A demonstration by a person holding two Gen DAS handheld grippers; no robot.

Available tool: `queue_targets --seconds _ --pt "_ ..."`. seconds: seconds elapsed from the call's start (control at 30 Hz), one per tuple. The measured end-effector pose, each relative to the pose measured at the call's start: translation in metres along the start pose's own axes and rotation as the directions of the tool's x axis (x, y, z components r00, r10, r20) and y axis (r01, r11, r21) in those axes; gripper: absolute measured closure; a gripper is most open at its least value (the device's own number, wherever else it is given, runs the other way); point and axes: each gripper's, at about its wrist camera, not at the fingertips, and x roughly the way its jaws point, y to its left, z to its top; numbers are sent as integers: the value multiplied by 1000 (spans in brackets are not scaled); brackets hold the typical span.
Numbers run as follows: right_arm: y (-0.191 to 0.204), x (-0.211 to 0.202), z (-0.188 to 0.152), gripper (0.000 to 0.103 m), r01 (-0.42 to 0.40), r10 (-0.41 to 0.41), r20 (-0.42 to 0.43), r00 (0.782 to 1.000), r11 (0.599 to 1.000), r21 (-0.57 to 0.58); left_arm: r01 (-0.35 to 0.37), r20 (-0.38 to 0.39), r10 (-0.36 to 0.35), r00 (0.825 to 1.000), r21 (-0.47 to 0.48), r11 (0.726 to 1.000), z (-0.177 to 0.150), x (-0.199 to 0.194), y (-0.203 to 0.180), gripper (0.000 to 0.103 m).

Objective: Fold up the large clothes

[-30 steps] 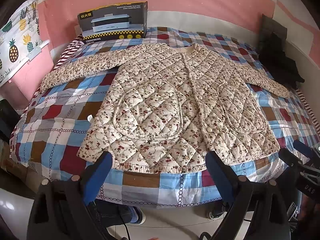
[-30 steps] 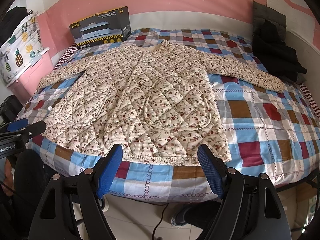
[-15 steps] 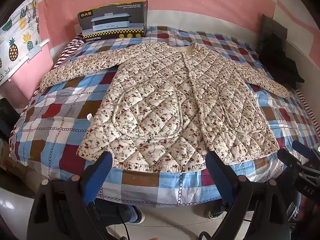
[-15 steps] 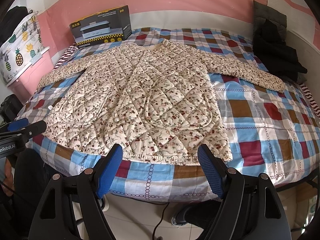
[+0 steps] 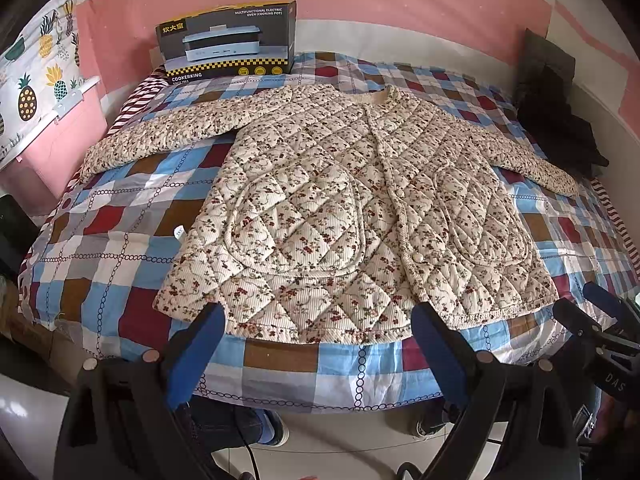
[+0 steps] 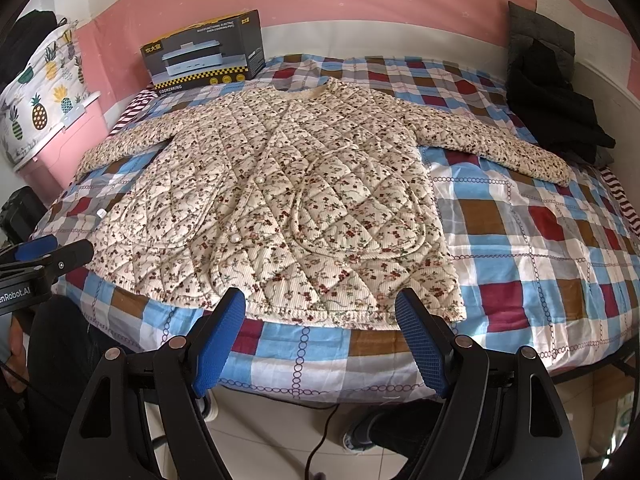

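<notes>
A cream quilted jacket with a small floral print [image 5: 340,216] lies flat and face up on the checked bed, sleeves spread to both sides; it also shows in the right wrist view [image 6: 280,208]. My left gripper [image 5: 316,320] is open and empty, just short of the jacket's hem, left of its middle. My right gripper [image 6: 320,308] is open and empty, just short of the hem on the jacket's right half. Each gripper shows at the edge of the other's view.
A dark appliance box [image 5: 228,40] stands at the bed's far left. A pile of dark clothes [image 5: 556,120] lies at the far right. A pink cabinet with pineapple-print cloth [image 5: 36,92] stands to the left. The checked bedsheet [image 5: 104,240] hangs over the near edge.
Both grippers have crept slightly forward toward the jacket's hem. The jacket has not moved.
</notes>
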Motion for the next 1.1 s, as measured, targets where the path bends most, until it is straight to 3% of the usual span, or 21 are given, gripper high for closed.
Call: queue_targets --seconds 1.1 --pt "6 4 6 26 -25 25 3 1000 1000 -10 12 -18 -12 1000 -10 1000 -4 7 4 8"
